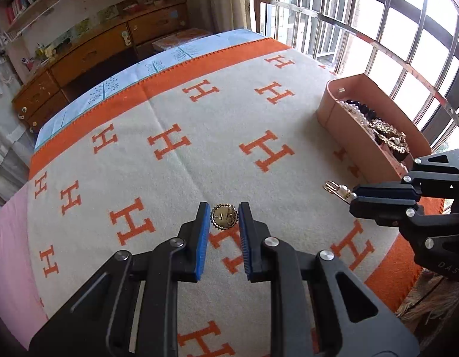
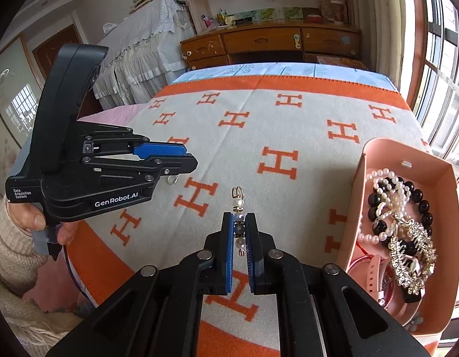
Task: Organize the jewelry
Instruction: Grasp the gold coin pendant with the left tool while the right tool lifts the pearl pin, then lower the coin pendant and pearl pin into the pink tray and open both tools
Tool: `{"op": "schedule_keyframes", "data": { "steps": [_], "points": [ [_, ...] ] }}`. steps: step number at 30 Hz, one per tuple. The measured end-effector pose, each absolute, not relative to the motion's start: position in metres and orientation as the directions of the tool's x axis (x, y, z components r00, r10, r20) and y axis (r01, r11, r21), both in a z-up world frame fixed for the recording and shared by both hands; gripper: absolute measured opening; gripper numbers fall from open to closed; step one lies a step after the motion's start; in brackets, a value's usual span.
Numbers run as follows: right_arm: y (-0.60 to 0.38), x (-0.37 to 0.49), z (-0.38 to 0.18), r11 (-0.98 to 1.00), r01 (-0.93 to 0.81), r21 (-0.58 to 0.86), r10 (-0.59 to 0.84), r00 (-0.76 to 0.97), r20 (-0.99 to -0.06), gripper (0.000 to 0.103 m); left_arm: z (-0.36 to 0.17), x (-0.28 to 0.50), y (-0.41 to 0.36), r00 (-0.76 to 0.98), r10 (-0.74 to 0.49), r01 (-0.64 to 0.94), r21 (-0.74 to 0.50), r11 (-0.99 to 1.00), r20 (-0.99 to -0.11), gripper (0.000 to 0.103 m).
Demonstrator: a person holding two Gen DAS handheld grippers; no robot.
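Beaded pin (image 2: 239,223): one, clamped between the right gripper's (image 2: 239,229) fingers (image 2: 228,238), low centre of the right wrist view; long axis runs straight up the frame along the fingers, gold clip end pointing away from the camera past the fingertips, a few beads trailing back between the pads.
Same pin, left wrist view (image 1: 339,189): at right, sticking leftward out of the right gripper (image 1: 353,197), clip end toward frame centre, above the blanket.
Brooch (image 1: 225,216): one, round, gold, scalloped rim, held edge to edge between the left gripper's (image 1: 225,217) fingers (image 1: 203,232), centre of the frame, near their tips; its face is toward the camera.
Left gripper, right wrist view (image 2: 188,156): upper left, fingers pointing right, nearly together; the brooch is only partly seen beneath them.
Hand (image 2: 42,223): one visible, at the left edge, holding the left gripper's handle.
Tray (image 2: 360,178): one, pink, open-topped, at the right edge of the bed, near the pin; holds a tangle of white pearl strands, black bead strands, rhinestone pieces and a pink watch strap, too heaped to count.
Blanket (image 1: 176,178): cream with orange H marks and an orange border, covering the bed under everything.
Dresser (image 2: 268,44): wooden, beyond the bed, top of frame.
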State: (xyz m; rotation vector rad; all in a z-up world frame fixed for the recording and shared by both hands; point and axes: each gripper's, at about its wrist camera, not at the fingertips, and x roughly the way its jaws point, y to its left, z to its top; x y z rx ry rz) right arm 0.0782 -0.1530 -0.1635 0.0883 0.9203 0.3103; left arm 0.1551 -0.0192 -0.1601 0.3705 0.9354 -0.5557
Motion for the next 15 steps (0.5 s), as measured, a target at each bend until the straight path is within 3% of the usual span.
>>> {"op": "schedule_keyframes", "data": {
  "steps": [8, 15],
  "points": [
    [-0.221, 0.051, -0.111, 0.970, -0.092, 0.225, 0.227, 0.679, -0.698, 0.007, -0.096, 0.125, -0.083, 0.497, -0.434, 0.672, 0.017, 0.740, -0.752, 0.017],
    [-0.295, 0.027, -0.079, 0.968, 0.076, 0.240, 0.109, 0.734, -0.670, 0.007, -0.084, 0.111, -0.155, 0.416, -0.527, 0.742, -0.059, 0.668, -0.741, 0.017]
  ]
}}
